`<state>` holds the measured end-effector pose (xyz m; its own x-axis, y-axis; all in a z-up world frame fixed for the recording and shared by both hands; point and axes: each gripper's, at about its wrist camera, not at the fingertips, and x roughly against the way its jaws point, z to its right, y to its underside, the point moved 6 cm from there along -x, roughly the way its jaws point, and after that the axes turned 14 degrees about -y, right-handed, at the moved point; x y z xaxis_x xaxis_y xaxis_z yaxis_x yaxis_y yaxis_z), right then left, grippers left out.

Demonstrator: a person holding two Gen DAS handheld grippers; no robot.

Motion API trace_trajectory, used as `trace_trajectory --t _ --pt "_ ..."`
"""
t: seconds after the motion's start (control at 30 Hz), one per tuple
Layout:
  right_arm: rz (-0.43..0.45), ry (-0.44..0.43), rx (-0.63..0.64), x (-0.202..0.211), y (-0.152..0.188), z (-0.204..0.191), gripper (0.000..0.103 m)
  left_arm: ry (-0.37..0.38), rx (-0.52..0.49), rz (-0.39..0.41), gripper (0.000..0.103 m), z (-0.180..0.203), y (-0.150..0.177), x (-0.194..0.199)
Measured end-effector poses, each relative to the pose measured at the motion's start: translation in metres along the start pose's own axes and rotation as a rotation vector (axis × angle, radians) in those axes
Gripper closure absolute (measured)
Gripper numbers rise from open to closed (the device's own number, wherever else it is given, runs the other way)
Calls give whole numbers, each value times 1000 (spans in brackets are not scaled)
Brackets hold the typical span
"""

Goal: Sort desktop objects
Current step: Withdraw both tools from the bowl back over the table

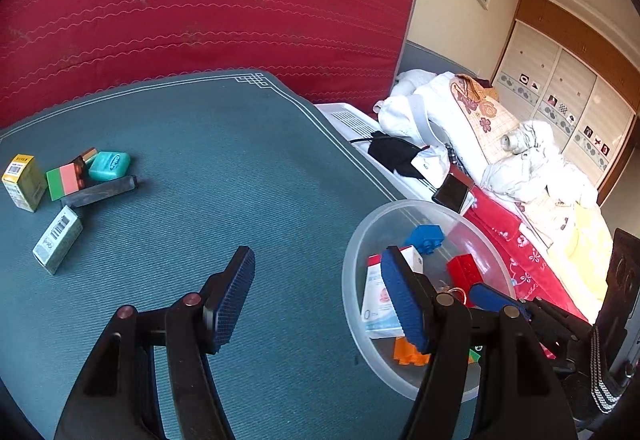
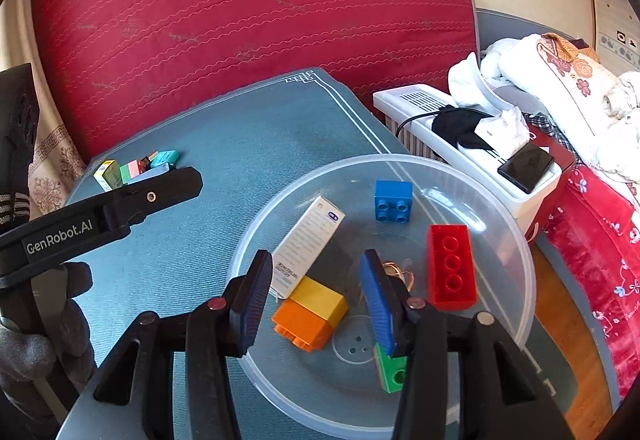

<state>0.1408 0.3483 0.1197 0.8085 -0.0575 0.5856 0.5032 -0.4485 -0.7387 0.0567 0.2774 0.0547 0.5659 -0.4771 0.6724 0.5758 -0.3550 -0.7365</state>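
Bowl (image 2: 516, 240) on the surface's (image 1: 208, 143) right holds blocks and a white box (image 2: 308, 244), five small items, I think, wait far left (image 1: 68, 191); both my jaws gape empty.

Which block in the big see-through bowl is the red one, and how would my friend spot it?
Find the clear plastic bowl on the teal table mat, over the mat's right edge. The red block lies on the bowl's right side, nearer than the blue block. It is the only red one, long, with three round holes in a row.
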Motion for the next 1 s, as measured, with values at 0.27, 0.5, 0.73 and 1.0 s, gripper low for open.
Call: trace_trajectory --t 0.27,0.5,0.73,1.0 --pt "-17 -32 34 -14 -3 -25 48 -42 62 -5 34 -43 4 0" --pt "-42 -68 66 -31 -3 -48 46 -97 121 -8 34 -87 7 1" --pt "-72 -100 91 -50 -2 -69 44 -182 154 0 34 -129 11 3" --pt "-108 -133 108 -66 2 -87 43 -277 168 -2 34 -172 10 -2"
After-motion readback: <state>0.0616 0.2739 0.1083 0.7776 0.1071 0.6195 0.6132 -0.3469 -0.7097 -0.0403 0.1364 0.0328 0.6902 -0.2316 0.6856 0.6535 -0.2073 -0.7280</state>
